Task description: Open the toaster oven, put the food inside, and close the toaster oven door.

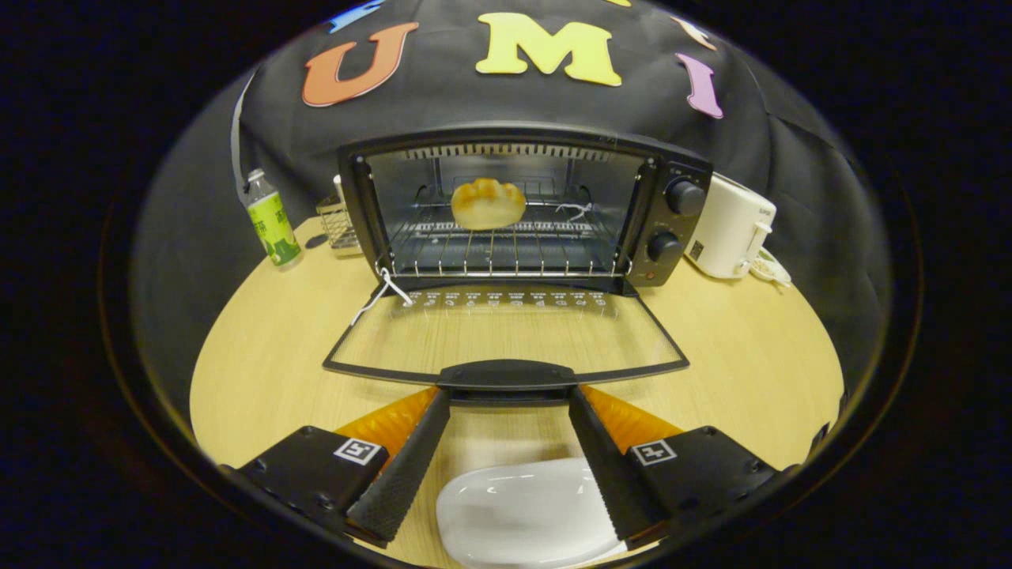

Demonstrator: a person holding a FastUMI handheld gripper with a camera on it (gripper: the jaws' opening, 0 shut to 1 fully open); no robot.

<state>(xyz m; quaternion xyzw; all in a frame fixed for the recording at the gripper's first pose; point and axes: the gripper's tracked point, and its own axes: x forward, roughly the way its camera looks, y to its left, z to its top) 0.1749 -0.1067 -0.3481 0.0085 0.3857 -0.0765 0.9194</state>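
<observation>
A black toaster oven (672,225) stands on the wooden table (751,356) with its glass door (506,332) folded down flat toward me. On the wire rack (506,245) inside lies a golden bread roll (488,203). The door's black handle (506,374) sits just ahead of my fingertips. My gripper (510,399) is open, its fingers spread either side of the handle's underside and holding nothing. An empty white plate (526,514) rests on the table between the fingers, close to me.
A green-labelled bottle (271,220) and a small wire basket (340,225) stand left of the oven. A white appliance (731,227) with a cord sits to its right. A white string (379,294) hangs from the door's left hinge.
</observation>
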